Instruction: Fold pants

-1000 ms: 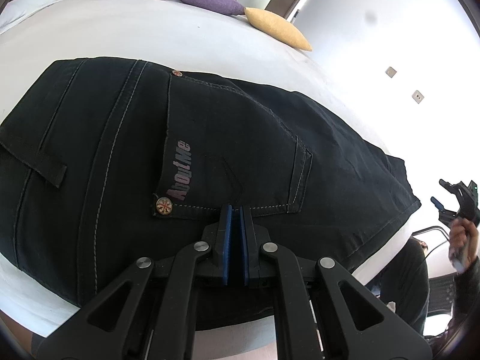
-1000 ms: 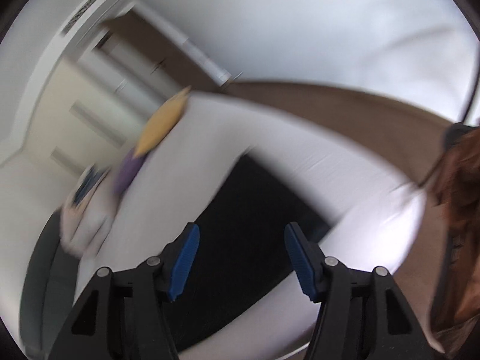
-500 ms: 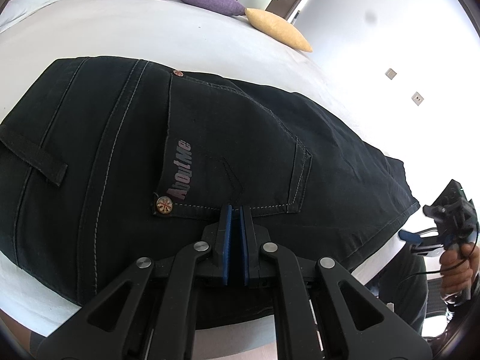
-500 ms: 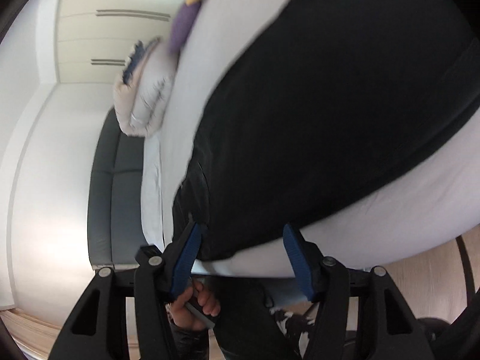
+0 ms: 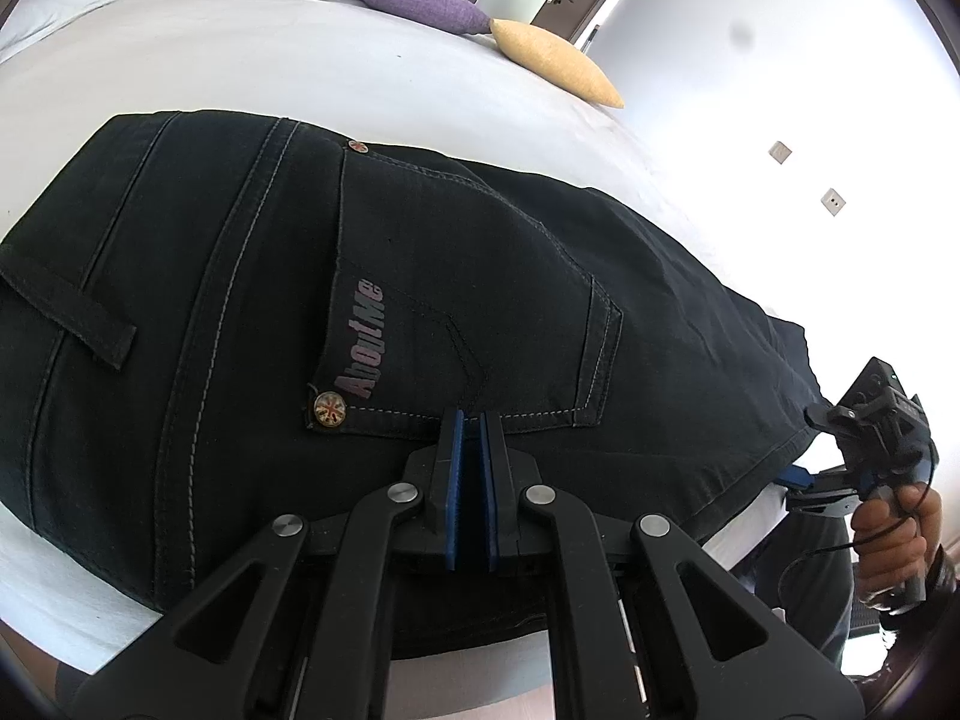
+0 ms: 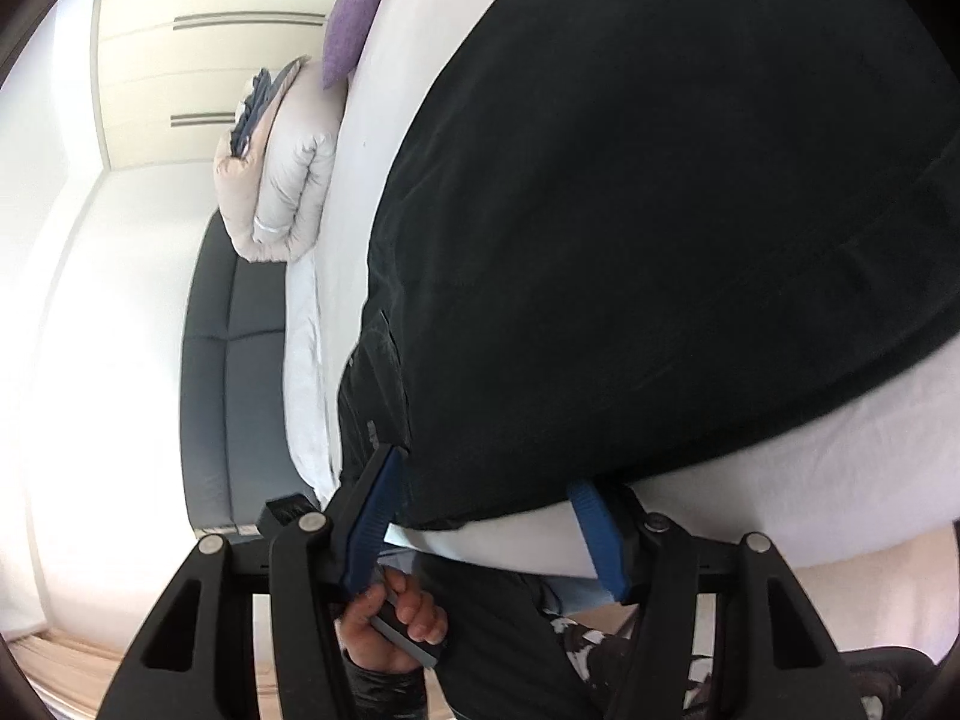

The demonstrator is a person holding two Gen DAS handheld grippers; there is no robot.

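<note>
Black denim pants [image 5: 372, 312] are spread flat along the white bed's [image 5: 252, 66] near edge.

The left hand-held gripper [image 5: 470, 468] is pressed together over the pocket; the right hand-held gripper [image 6: 480, 531] is spread apart around the hem.

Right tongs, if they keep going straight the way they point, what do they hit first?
Most likely the near edge of the black pants on the white bed: the open right tongs already straddle that edge, though depth is unclear.
</note>
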